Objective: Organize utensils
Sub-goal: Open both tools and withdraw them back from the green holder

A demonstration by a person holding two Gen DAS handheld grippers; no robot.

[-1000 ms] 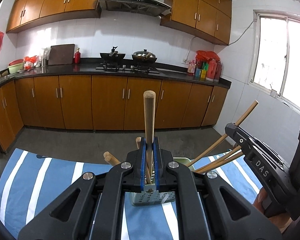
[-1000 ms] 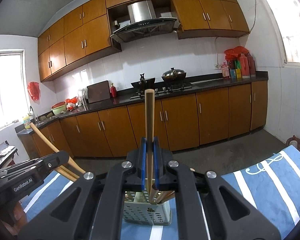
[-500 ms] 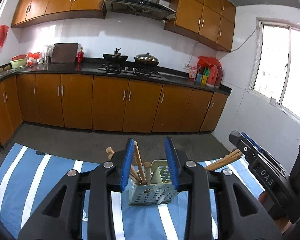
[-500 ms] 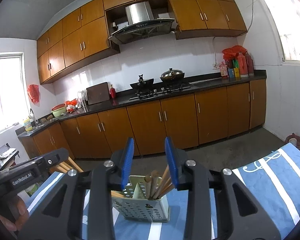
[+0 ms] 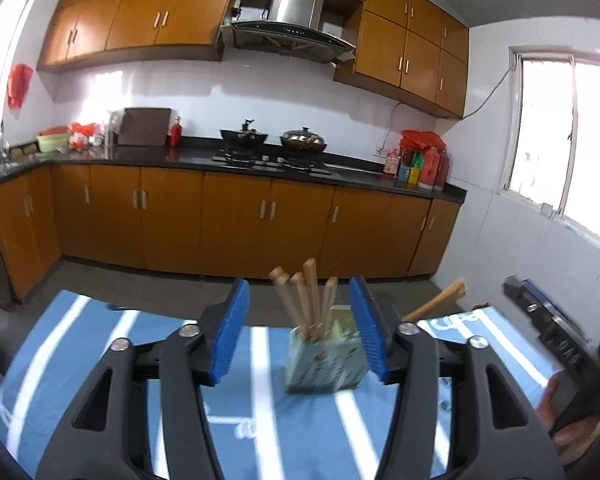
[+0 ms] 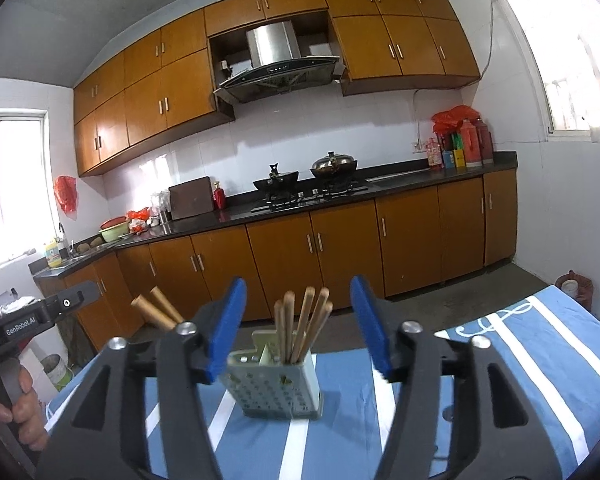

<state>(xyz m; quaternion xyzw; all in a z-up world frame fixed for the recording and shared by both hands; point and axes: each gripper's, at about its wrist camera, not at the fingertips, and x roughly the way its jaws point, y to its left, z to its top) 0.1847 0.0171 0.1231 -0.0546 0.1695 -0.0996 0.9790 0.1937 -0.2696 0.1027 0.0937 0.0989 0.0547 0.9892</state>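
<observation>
This is a home kitchen. Orange-brown wooden cabinets (image 6: 332,248) run along the far wall beneath a dark worktop (image 6: 400,180), with matching wall cupboards (image 5: 164,20) above. A steel extractor hood (image 5: 296,20) hangs over a gas hob (image 6: 312,196) carrying a black wok (image 6: 276,180) and a lidded pot (image 6: 334,164). White tiles cover the walls. At the far right of the worktop stand sauce bottles (image 6: 460,144); at the far left a cutting board (image 5: 146,126) leans against the tiles, with bowls near it. A window (image 5: 568,136) lights the right wall. Nearest, a bench under a blue-and-white striped cloth (image 6: 540,360) holds a perforated utensil holder (image 6: 276,384) filled with chopsticks (image 6: 300,324).
</observation>
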